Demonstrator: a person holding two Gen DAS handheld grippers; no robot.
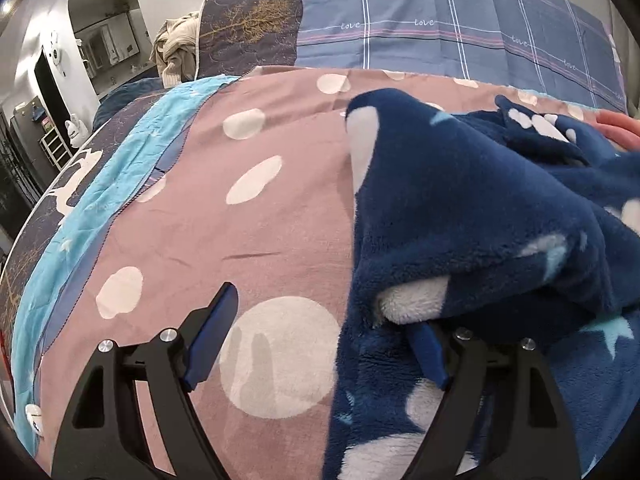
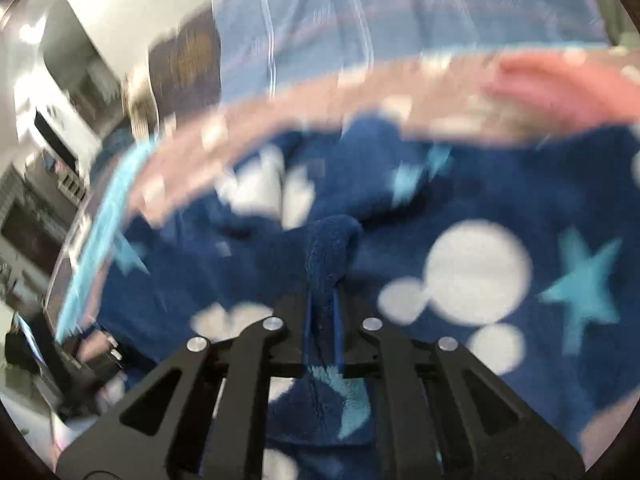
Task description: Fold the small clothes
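Observation:
A navy fleece garment (image 1: 480,208) with white dots and pale blue stars lies crumpled on the right half of the bed. My left gripper (image 1: 320,336) stands open at its left edge. Its left finger (image 1: 216,320) hangs over the bare pink sheet, and its right finger (image 1: 430,354) sits against a fleece fold; the pads press on nothing. The right wrist view is blurred. There my right gripper (image 2: 324,292) is shut on a raised fold of the fleece garment (image 2: 500,200), which bunches up between the two pads.
The bed wears a pink sheet with white dots (image 1: 260,240) and a turquoise border (image 1: 120,184). Behind lie a blue plaid pillow (image 1: 440,20), a dark pillow with a gold tree (image 1: 248,28) and a beige clothes heap (image 1: 176,48). A salmon-pink item (image 1: 620,128) shows at far right.

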